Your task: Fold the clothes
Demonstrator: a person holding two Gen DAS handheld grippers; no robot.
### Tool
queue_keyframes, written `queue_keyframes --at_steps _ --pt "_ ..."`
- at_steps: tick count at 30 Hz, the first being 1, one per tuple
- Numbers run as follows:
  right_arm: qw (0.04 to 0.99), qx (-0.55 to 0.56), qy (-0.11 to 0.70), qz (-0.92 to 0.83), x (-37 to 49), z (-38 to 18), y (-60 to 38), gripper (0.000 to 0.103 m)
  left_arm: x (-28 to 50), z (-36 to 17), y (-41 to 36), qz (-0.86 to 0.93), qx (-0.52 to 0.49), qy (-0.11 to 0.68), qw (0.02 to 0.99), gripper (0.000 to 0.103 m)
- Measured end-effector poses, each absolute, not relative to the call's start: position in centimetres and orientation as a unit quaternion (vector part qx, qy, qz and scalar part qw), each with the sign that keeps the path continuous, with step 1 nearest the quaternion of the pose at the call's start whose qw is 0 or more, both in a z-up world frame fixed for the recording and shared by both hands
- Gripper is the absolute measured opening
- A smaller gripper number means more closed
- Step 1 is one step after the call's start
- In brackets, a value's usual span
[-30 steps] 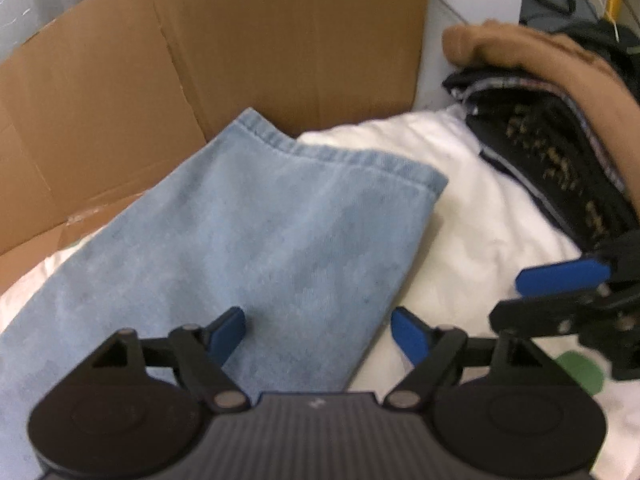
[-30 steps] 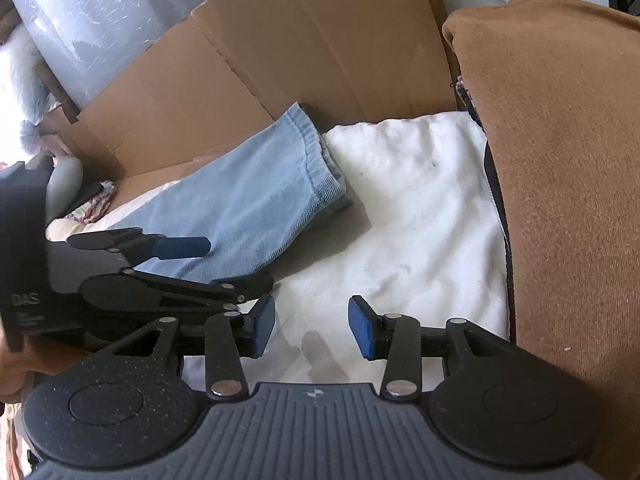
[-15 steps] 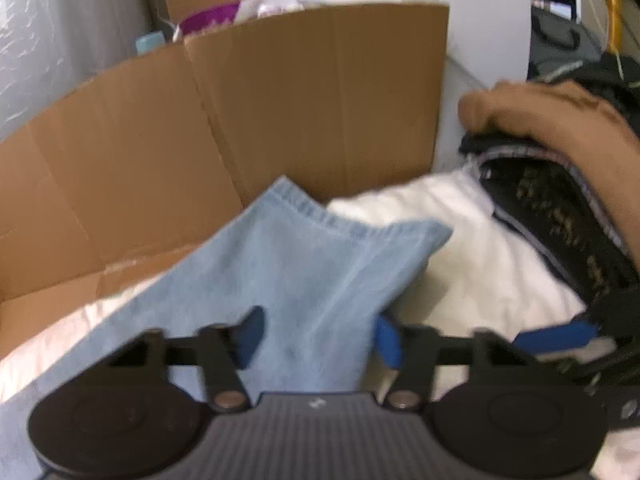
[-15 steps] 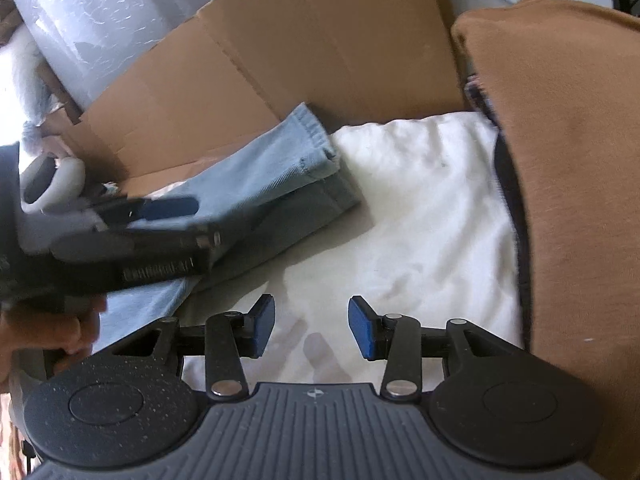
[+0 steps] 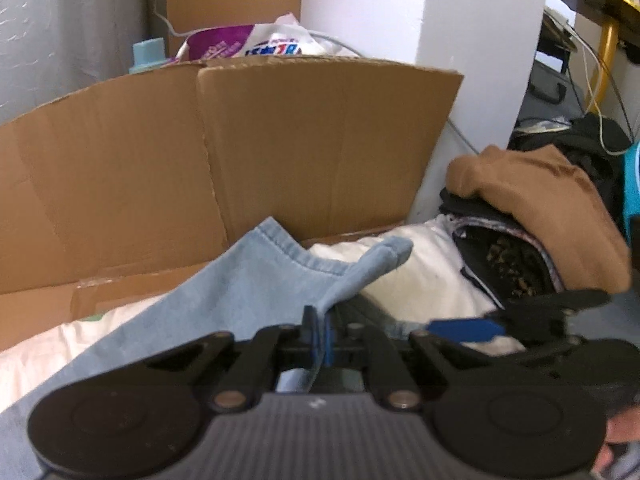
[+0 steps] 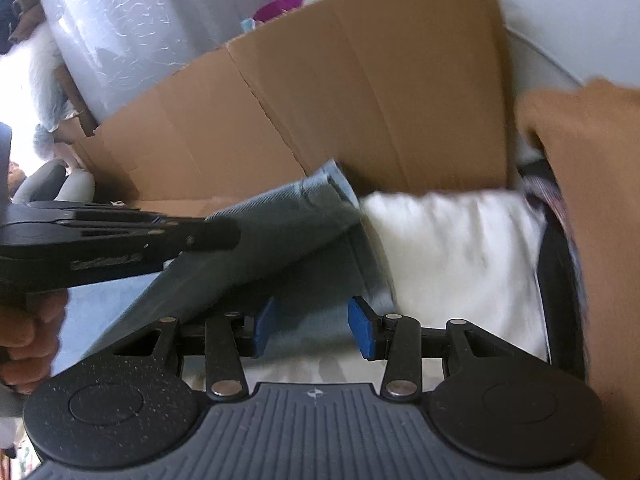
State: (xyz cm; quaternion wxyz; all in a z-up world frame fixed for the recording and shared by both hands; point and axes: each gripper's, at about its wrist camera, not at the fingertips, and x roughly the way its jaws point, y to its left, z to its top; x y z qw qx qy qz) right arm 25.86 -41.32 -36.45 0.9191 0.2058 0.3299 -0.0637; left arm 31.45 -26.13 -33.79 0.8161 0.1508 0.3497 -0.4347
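A light blue denim garment (image 5: 248,292) lies on a white sheet (image 5: 424,280). My left gripper (image 5: 318,338) is shut on its right edge and holds that edge raised, so the cloth hangs in a fold. In the right wrist view the left gripper (image 6: 212,236) comes in from the left with the denim (image 6: 280,232) draped from it. My right gripper (image 6: 314,328) stands open just over the lower layer of denim; its pads do not press on the cloth. One blue finger of the right gripper (image 5: 464,328) shows in the left wrist view.
An opened cardboard box (image 5: 300,140) stands as a wall behind the sheet. A pile of clothes topped by a brown garment (image 5: 540,208) lies to the right, close to my right gripper. A white pillar (image 5: 460,40) and bagged items stand behind the box.
My left gripper closed on the denim's edge and rose, lifting it off the sheet. My right gripper moved left, from over the white sheet to the denim.
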Motion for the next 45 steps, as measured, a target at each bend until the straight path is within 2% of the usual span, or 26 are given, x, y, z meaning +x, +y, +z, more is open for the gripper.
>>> queue_keyframes --at_steps 10,13,17,31,34,36,38,43,45 --pt "0.908 0.163 0.378 -0.081 28.0 -39.1 -40.4 0.046 31.8 -33.8 -26.7 -0.455 0.169 0.358 0.798 0.004" --pt "0.902 0.163 0.390 -0.085 27.3 -39.9 -40.5 0.042 31.5 -34.3 -27.0 -0.461 0.173 0.363 0.792 0.004" --pt "0.901 0.159 0.390 -0.102 26.2 -40.1 -40.6 0.030 30.8 -35.5 -27.3 -0.467 0.173 0.375 0.782 0.004" --pt "0.900 0.172 0.384 -0.116 23.6 -40.0 -41.0 0.034 28.8 -40.6 -29.2 -0.468 0.222 0.404 0.754 0.005" --pt "0.903 0.179 0.374 -0.113 23.0 -39.4 -40.8 0.034 28.9 -40.6 -28.9 -0.462 0.220 0.413 0.753 0.016" --pt "0.906 0.184 0.363 -0.116 22.6 -39.1 -40.7 0.034 28.8 -40.1 -28.4 -0.459 0.216 0.416 0.755 0.040" --pt "0.907 0.193 0.355 -0.118 22.3 -38.8 -40.6 0.034 28.7 -39.3 -27.7 -0.458 0.211 0.413 0.758 0.048" --pt "0.908 0.202 0.351 -0.112 22.2 -38.5 -39.8 0.035 28.8 -36.9 -24.7 -0.453 0.208 0.410 0.764 0.056" --pt "0.906 0.205 0.354 -0.109 21.9 -38.4 -39.5 0.035 28.8 -36.2 -23.1 -0.445 0.206 0.412 0.768 0.064"
